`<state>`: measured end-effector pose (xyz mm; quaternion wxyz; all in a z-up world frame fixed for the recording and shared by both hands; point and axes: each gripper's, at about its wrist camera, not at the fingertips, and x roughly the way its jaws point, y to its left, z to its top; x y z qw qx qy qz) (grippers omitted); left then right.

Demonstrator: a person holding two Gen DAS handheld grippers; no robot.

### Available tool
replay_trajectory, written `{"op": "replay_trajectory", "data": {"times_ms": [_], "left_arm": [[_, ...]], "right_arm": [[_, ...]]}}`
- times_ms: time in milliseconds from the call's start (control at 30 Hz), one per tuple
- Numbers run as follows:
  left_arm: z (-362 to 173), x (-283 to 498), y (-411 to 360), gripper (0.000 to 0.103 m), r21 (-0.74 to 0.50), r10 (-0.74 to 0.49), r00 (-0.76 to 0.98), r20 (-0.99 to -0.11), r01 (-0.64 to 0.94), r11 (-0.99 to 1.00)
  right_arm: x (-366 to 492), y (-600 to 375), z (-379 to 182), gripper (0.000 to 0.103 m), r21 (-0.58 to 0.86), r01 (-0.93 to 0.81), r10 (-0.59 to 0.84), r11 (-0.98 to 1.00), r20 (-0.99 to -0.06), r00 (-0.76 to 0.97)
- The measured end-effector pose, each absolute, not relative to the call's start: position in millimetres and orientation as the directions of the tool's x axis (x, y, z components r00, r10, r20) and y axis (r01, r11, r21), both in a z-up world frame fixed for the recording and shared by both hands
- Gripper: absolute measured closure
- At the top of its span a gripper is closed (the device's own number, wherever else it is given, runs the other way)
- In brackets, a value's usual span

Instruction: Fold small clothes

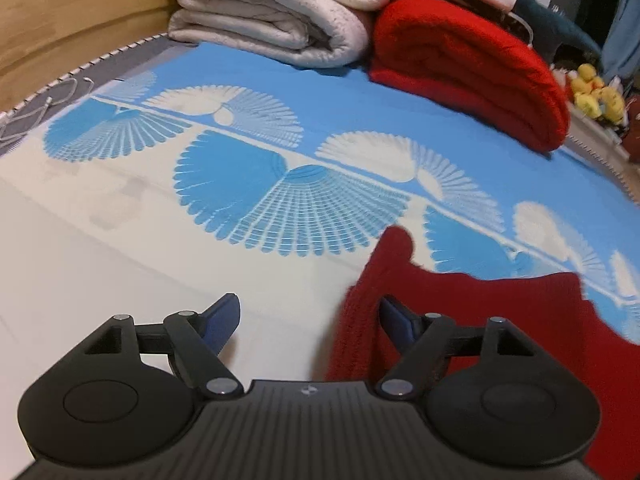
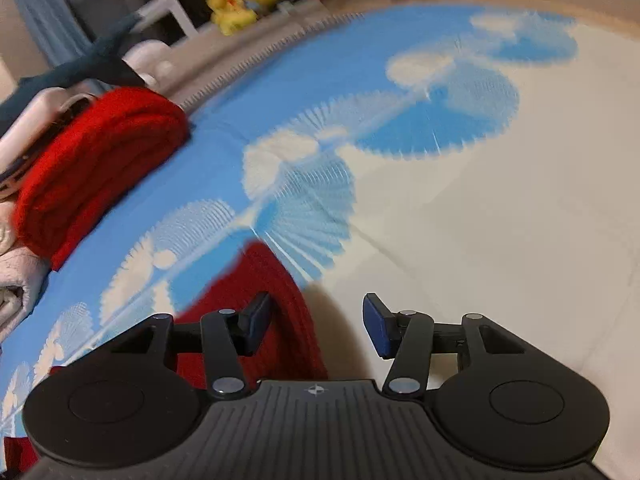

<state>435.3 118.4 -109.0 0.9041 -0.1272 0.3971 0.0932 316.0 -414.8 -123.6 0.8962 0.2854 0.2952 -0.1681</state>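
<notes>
A dark red knitted garment point(image 1: 460, 312) lies on the blue and white patterned bedsheet point(image 1: 248, 168). My left gripper point(image 1: 310, 320) is open just above the sheet at the garment's left edge; its right finger point(image 1: 396, 320) is over the knit, its left finger over bare sheet. In the right wrist view the same garment point(image 2: 260, 300) lies at lower left. My right gripper point(image 2: 318, 324) is open at the garment's right edge, its left finger point(image 2: 256, 324) over the knit. Neither gripper holds anything.
A folded bright red blanket point(image 1: 472, 68) and a folded beige blanket point(image 1: 276, 12) are stacked at the far edge of the bed. Yellow plush toys point(image 1: 596, 92) sit beyond. A wooden bed frame point(image 1: 60, 12) is at the far left.
</notes>
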Motion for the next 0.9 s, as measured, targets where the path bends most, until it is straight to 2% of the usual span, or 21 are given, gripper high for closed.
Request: {"op": "replay_trajectory", "data": {"times_ms": [167,200,233,300,400,433,500,600,667,733,800,833,900], "left_arm": [[-98,424,101,0.018,-0.143,-0.003,0.678,-0.735,-0.15,0.978],[-98,421,96,0.017,-0.135,-0.02,0.676,-0.737,-0.117,0.984],[-100,418,90,0.016,-0.123,-0.033,0.674,-0.738,-0.087,0.989],[-106,416,79,0.014,-0.085,-0.038,0.663,-0.748,-0.038,0.996],[-128,422,73,0.012,0.003,0.032,0.623,-0.782,-0.047,0.999],[-136,425,75,0.008,0.02,0.055,0.604,-0.795,-0.066,0.998],[-146,429,87,0.0,-0.021,0.06,0.59,-0.805,-0.13,0.991],[-145,433,103,0.0,-0.074,0.045,0.574,-0.818,-0.183,0.98],[-140,432,107,0.0,-0.02,0.112,0.588,-0.801,-0.213,0.977],[-138,431,112,0.0,-0.004,0.138,0.588,-0.797,-0.233,0.972],[-136,429,115,0.0,-0.02,0.128,0.587,-0.799,-0.238,0.971],[-135,429,115,0.0,-0.015,0.131,0.589,-0.797,-0.236,0.972],[-131,427,114,0.0,0.004,0.141,0.596,-0.791,-0.225,0.974]], "right_arm": [[295,-389,-85,0.05,0.293,0.345,-0.184,0.892,-0.461,0.868],[291,-385,-81,0.053,0.287,0.297,-0.15,0.911,-0.44,0.885],[291,-381,-80,0.062,0.289,0.247,-0.102,0.925,-0.438,0.893],[293,-373,-84,0.07,0.297,0.153,0.006,0.943,-0.471,0.882],[309,-361,-107,0.072,0.264,0.11,0.064,0.958,-0.571,0.818],[316,-359,-118,0.072,0.243,0.13,0.047,0.961,-0.61,0.791],[325,-365,-135,0.073,0.221,0.193,-0.003,0.956,-0.651,0.759],[326,-387,-139,0.074,0.303,0.277,-0.017,0.912,-0.647,0.762],[326,-405,-141,0.075,0.367,0.337,-0.023,0.867,-0.646,0.763],[326,-416,-146,0.085,0.392,0.379,-0.025,0.838,-0.667,0.745],[325,-414,-149,0.083,0.34,0.408,-0.075,0.847,-0.683,0.726],[326,-410,-147,0.078,0.295,0.418,-0.114,0.859,-0.686,0.718],[320,-408,-142,0.074,0.252,0.425,-0.162,0.869,-0.667,0.727]]}}
